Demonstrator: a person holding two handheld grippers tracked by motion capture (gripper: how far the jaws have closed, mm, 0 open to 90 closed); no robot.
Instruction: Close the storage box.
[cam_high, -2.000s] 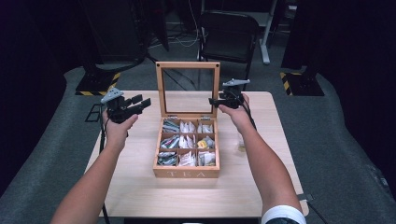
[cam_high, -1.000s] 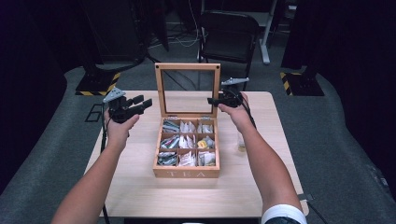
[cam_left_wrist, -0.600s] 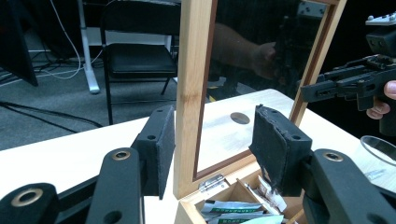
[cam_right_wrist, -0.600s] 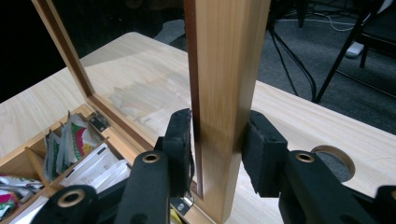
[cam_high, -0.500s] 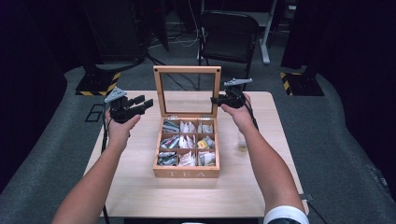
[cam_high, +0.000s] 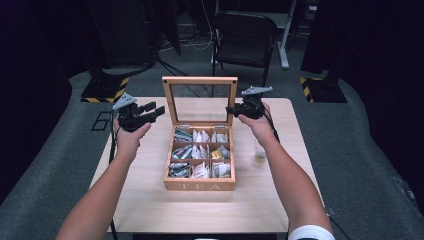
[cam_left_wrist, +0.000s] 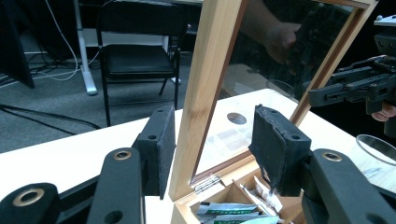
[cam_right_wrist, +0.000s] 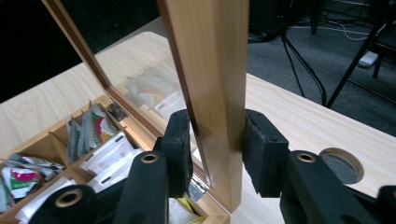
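While the wooden surface (cam_high: 150, 200) fills mid-frame in the high view, the tea box (cam_high: 200, 185) sits at its centre, glass lid (cam_high: 201, 80) upright. Right gripper (cam_high: 234, 110) jaws have just been closing and pinch the lid's right frame; left gripper (cam_high: 159, 109) jaws straddle the left frame, not pressing.

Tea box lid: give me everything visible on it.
The lid is a light wooden frame around a clear pane, hinged with metal hinges to the back of the tea box and standing upright, open. The right tool has closed on its right side rail. The left tool straddles its left rail, pads apart from the wood.
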